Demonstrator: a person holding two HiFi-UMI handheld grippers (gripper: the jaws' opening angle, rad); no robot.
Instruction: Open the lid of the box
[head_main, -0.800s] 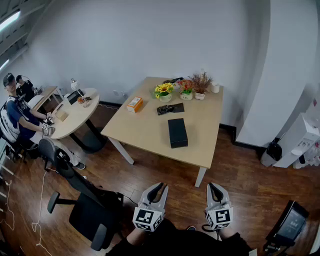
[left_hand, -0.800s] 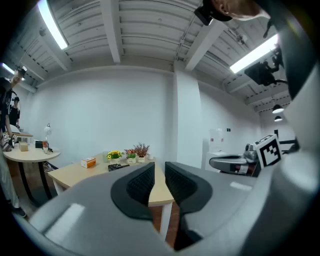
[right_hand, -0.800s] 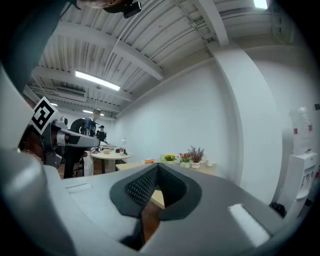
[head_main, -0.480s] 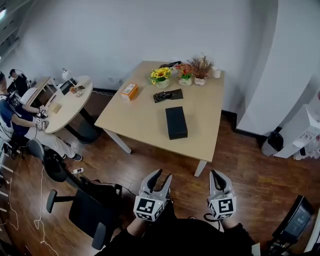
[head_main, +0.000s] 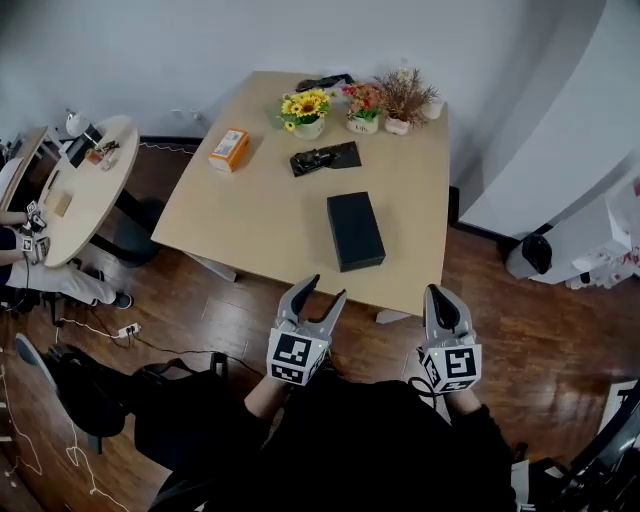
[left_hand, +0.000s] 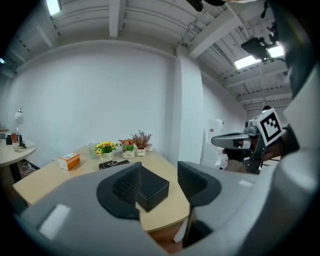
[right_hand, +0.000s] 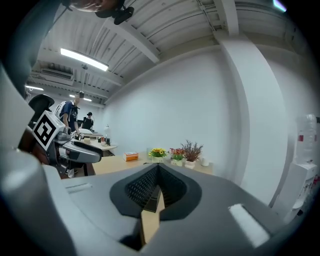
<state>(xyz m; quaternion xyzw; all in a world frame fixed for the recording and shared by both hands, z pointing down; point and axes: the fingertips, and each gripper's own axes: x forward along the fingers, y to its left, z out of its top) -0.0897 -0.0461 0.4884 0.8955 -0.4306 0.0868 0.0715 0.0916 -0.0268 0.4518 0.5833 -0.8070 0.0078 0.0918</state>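
Note:
A black rectangular box (head_main: 355, 230) lies with its lid closed on the light wooden table (head_main: 250, 230), near the front edge. My left gripper (head_main: 318, 296) hangs open just short of that edge, with nothing between its fingers. In the left gripper view the box (left_hand: 152, 188) shows through the gap of the open left gripper (left_hand: 159, 189). My right gripper (head_main: 441, 296) is shut and empty, to the right of the table's front corner. In the right gripper view the right gripper (right_hand: 156, 187) has its pads together, and only a sliver of the box shows.
At the table's far end stand a sunflower pot (head_main: 303, 110), two more plant pots (head_main: 385, 100), an orange carton (head_main: 229, 149) and a flat dark packet (head_main: 325, 158). A round table (head_main: 85, 180) with a seated person is at the left. An office chair (head_main: 90, 400) stands by my left.
The view has moved forward and tilted down, so the table and box now lie much closer. Both grippers have come up to the table's front edge, jaws unchanged.

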